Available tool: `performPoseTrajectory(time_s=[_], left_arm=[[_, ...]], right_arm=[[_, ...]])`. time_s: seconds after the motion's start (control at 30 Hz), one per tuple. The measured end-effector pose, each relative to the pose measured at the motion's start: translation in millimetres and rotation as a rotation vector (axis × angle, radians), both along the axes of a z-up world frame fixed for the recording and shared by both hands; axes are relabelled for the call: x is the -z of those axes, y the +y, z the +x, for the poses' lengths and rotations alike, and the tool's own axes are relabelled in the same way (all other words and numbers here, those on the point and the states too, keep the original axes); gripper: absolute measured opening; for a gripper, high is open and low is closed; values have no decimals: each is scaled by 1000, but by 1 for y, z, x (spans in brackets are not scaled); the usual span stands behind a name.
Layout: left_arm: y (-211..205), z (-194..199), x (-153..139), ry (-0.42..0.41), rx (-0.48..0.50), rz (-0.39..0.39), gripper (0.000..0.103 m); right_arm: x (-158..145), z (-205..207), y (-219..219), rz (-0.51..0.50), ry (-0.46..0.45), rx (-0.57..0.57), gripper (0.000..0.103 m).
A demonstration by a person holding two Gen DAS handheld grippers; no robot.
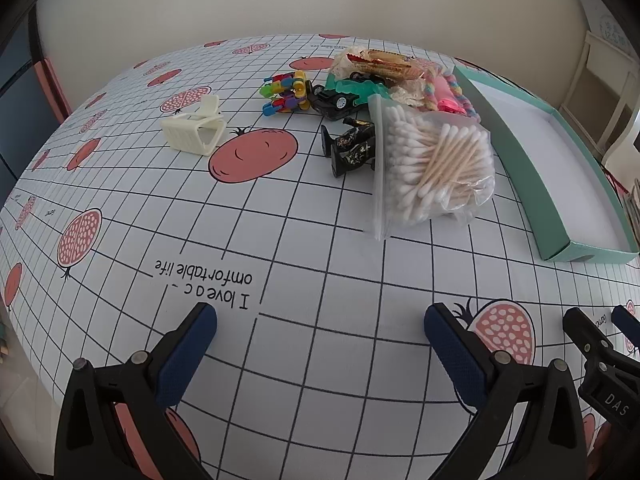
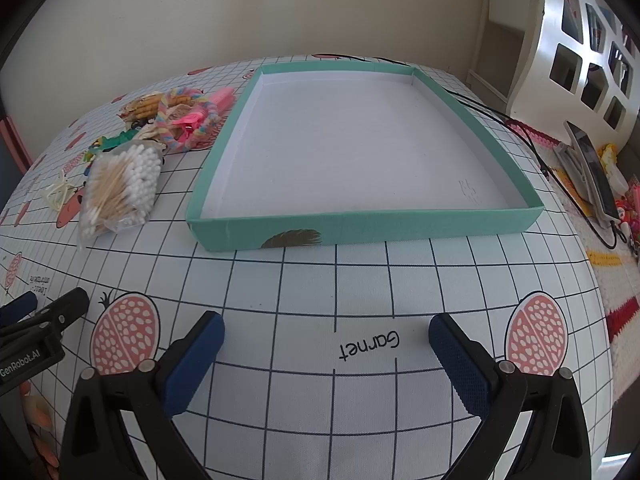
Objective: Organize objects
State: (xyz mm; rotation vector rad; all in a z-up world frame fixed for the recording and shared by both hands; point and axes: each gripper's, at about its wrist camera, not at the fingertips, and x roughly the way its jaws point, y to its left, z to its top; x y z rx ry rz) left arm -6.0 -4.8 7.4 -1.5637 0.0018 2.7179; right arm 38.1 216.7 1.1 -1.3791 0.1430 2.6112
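Observation:
A shallow teal box lid with a white inside lies on the table, with nothing in it; its long wall shows at the right in the left wrist view. Left of it lies a pile: a bag of cotton swabs, a black patterned clip, a black toy car, a colourful toy, a cream hair claw, snack packets and pink hair ties. My left gripper and right gripper hover open near the table's front, holding nothing.
A tablecloth with a grid and pomegranate prints covers the table. A white shelf stands at the right, with a phone, cables and small toys below it. The wall is close behind the table.

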Motion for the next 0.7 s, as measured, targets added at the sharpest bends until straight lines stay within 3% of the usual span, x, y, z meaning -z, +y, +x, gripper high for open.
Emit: performPoseTrajectory(time_s=[0.7], left_arm=[[-3,1,4,15,8,2,103]], right_arm=[[2,-1,-4,9,-2,1,103]])
